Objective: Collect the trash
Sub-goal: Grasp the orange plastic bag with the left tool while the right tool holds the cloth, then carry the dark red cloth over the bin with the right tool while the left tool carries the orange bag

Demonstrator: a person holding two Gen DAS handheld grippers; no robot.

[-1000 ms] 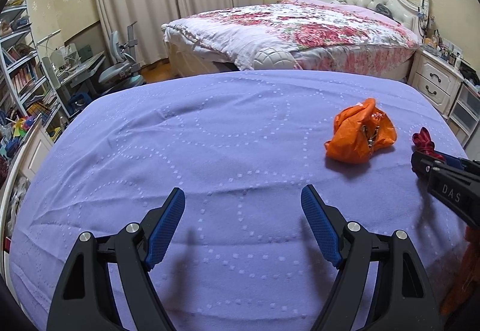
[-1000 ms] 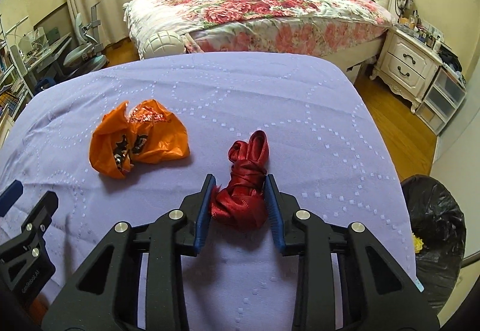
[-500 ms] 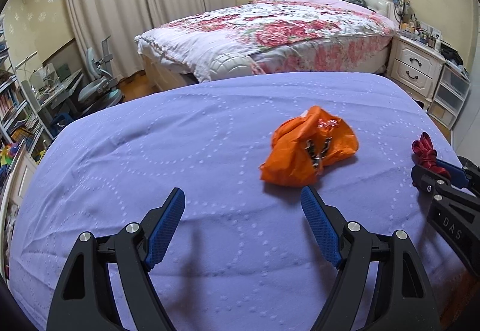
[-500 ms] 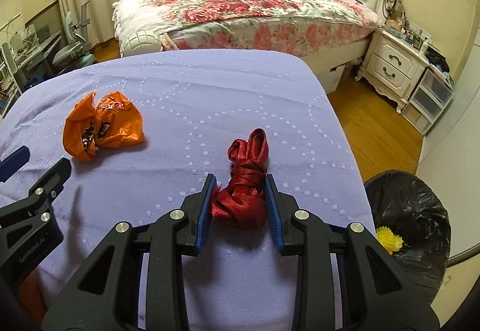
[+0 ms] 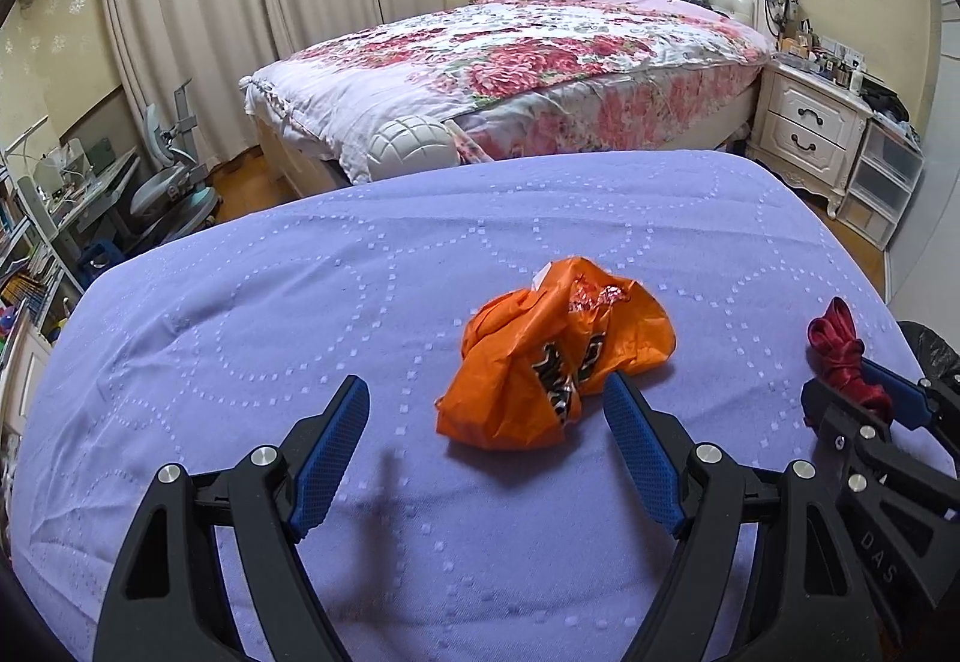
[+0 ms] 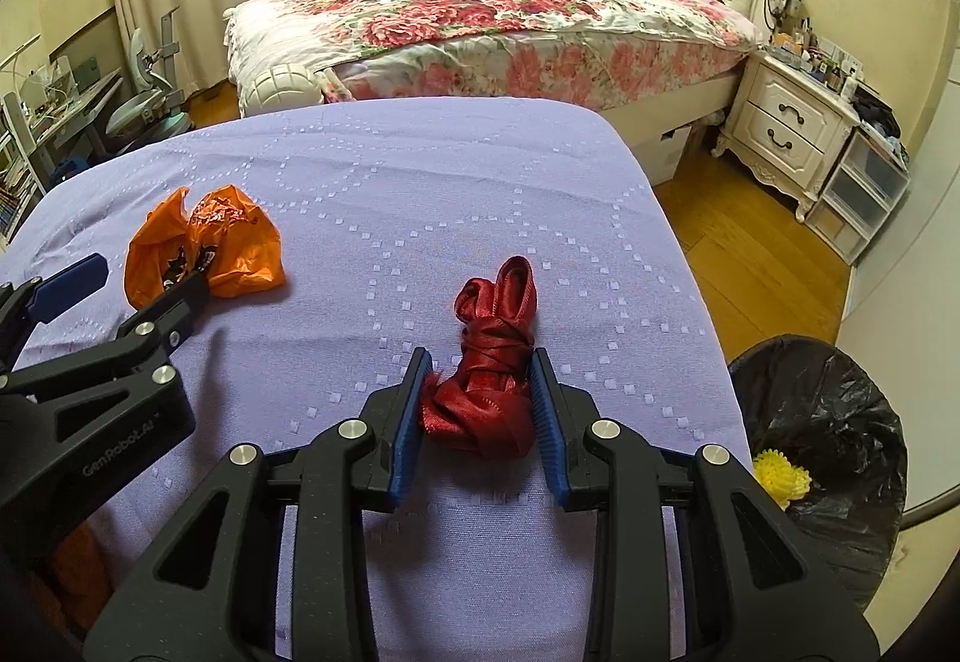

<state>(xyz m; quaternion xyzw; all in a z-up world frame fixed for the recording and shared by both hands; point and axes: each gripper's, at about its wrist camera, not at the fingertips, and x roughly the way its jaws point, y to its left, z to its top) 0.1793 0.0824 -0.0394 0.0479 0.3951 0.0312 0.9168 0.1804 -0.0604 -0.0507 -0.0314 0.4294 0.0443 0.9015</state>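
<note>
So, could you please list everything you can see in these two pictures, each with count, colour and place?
plastic bag: one, orange, crumpled on the purple cover, just ahead of the left claw
ribbon: one, red, bundled, between the right claw's pads
cover: one, purple, spread under both items
trash bin: one, black liner, on the floor right of the cover
bed: one, floral quilt, behind
nightstand: one, white, beside the bed
left claw: open, over the cover
right claw: closed on the ribbon
</note>
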